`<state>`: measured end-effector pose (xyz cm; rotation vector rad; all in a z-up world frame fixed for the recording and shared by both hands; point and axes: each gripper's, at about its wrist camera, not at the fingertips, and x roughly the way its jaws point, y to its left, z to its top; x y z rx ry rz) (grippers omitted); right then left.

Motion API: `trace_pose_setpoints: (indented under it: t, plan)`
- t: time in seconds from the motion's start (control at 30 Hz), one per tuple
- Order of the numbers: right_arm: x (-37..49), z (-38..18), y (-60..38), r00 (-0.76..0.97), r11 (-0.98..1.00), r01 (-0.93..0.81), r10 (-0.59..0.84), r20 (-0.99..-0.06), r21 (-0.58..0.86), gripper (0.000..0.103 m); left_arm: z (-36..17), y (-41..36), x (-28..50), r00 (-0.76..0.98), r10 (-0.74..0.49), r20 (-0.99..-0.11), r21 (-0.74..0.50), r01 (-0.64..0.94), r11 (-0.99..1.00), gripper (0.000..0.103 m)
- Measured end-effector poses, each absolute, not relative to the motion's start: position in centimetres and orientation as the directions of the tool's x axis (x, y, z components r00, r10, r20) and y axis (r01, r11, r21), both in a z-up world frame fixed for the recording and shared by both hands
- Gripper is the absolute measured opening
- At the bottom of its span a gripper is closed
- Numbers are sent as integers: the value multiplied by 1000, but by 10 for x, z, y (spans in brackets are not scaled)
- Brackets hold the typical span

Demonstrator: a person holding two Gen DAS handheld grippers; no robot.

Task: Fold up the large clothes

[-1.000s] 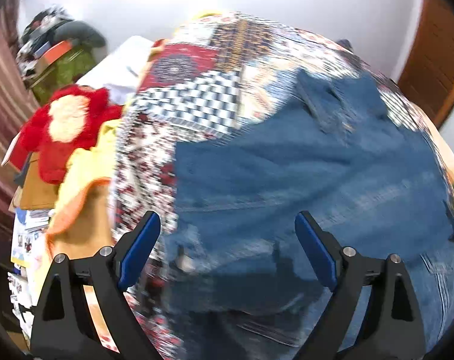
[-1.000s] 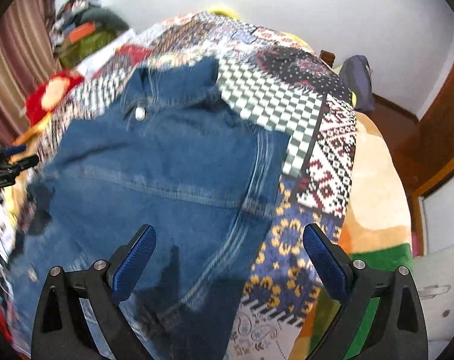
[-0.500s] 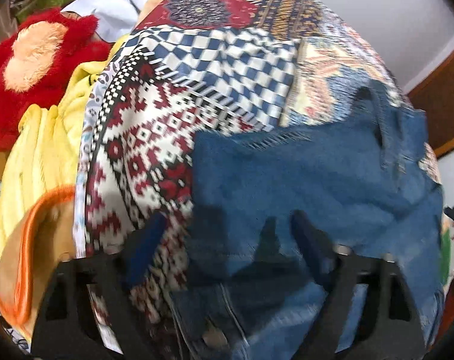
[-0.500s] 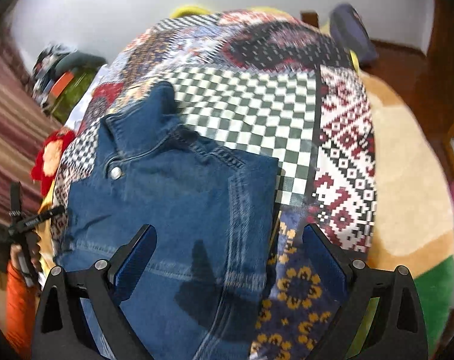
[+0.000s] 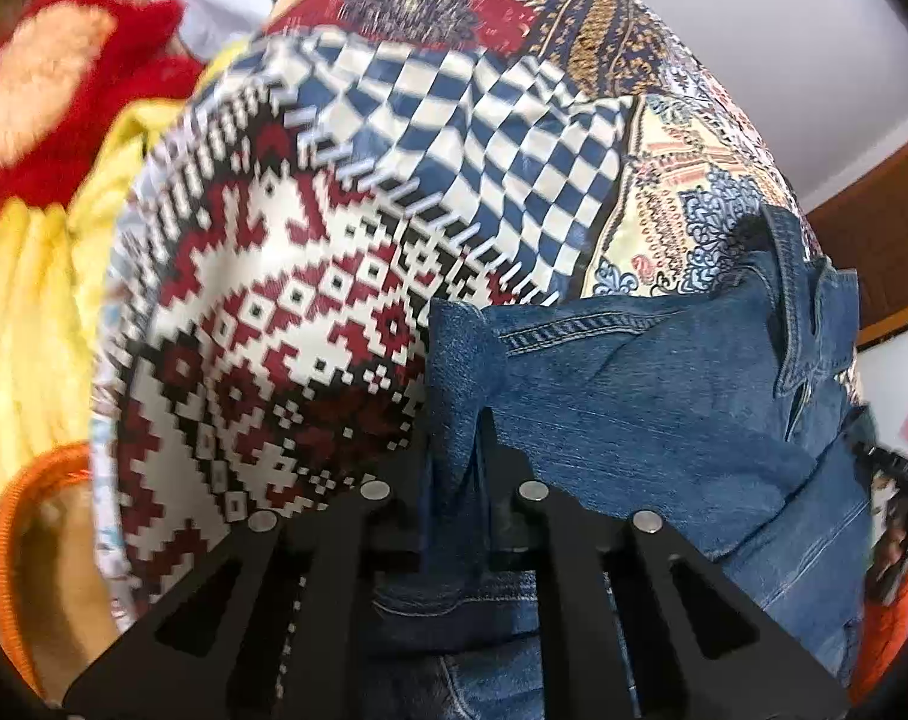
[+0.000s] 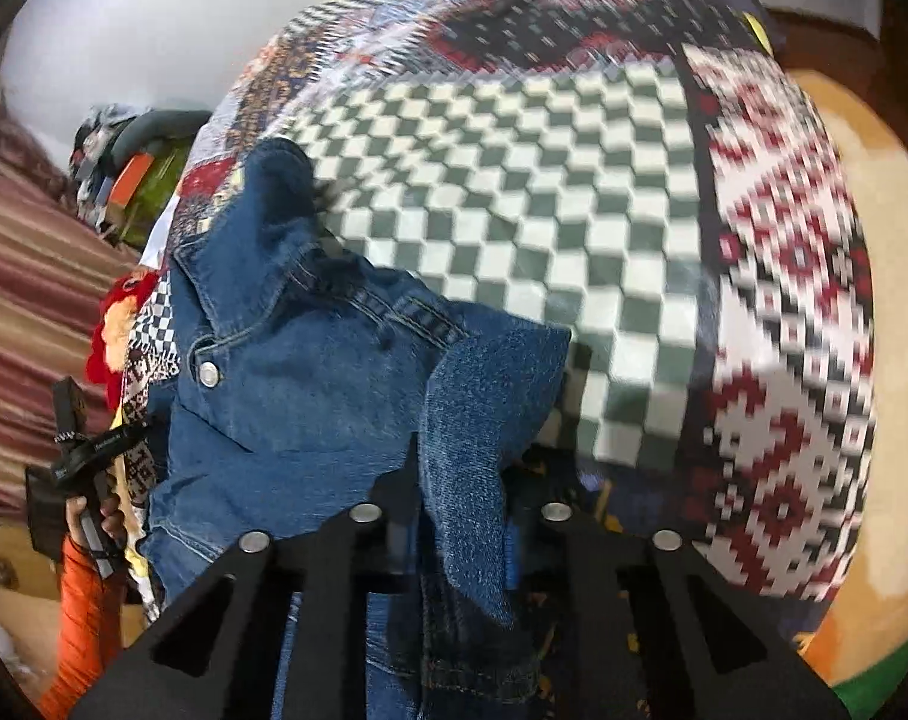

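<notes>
Roughly mid-fold, judging by the layout. Denim jacket (image 6: pixel 286 396) lies on the patchwork bedspread (image 6: pixel 514 180), collar (image 6: pixel 256 222) and snap button (image 6: pixel 207 372) facing up, body already narrowed to a compact block with what look like the sides or sleeves turned in. What seems left: carry the pinched edges across the jacket, lay them down, smooth out. Cannot tell how many folds remain, since the near part of the jacket is hidden under the tools.

Left gripper (image 5: pixel 454 480): jaws nearly together, clamped on a ridge of denim at the jacket's corner on the side toward the red plush toy (image 5: pixel 52 78). Fabric stands up in a pleat between the fingers.

Right gripper (image 6: pixel 460 498): same, jaws narrow, pinching a thick bunch of denim at the jacket's opposite corner, the side toward the green-check patch. Cloth wads over the jaws and hangs toward the camera.

Both pinches are on the jacket's outer corners, well apart from its collar. Left tool and the hand (image 6: pixel 91 516) holding it, orange sleeve (image 6: pixel 82 618) below, show just beside the jacket's far edge in the right wrist view. Frames are blurred.
</notes>
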<state>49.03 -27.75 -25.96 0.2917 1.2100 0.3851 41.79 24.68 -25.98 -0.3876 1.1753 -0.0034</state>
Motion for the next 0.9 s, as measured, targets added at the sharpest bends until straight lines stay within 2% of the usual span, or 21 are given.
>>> trace_pose_setpoints:
  t: [0.07,0.3,0.43,0.57,0.73,0.83,0.9]
  plan:
    - [497,-243,-269,342,906,-170,423,-839,388,10,-248,245,418,413,-167,-895,-265,-192,945,9]
    - [529,-183,-243,471,920,-261,385,-794,291,8,-185,242,415,553,-56,-831,-177,-168,970,8]
    - [555,-162,-229,527,931,-271,355,-772,244,8,-170,242,432,586,19,-810,-104,-176,979,8]
    - [578,-173,-220,539,950,-246,298,-788,191,8,-181,241,458,559,71,-826,-47,-195,980,8]
    - [600,-226,-223,499,971,-213,201,-843,105,8,-217,243,479,502,92,-860,-17,-207,978,8]
    - [603,-250,-231,473,969,-216,215,-854,124,9,-230,244,484,487,100,-868,-6,-212,977,10]
    - [604,-257,-236,467,965,-220,235,-852,145,10,-237,242,487,476,125,-871,24,-213,977,16]
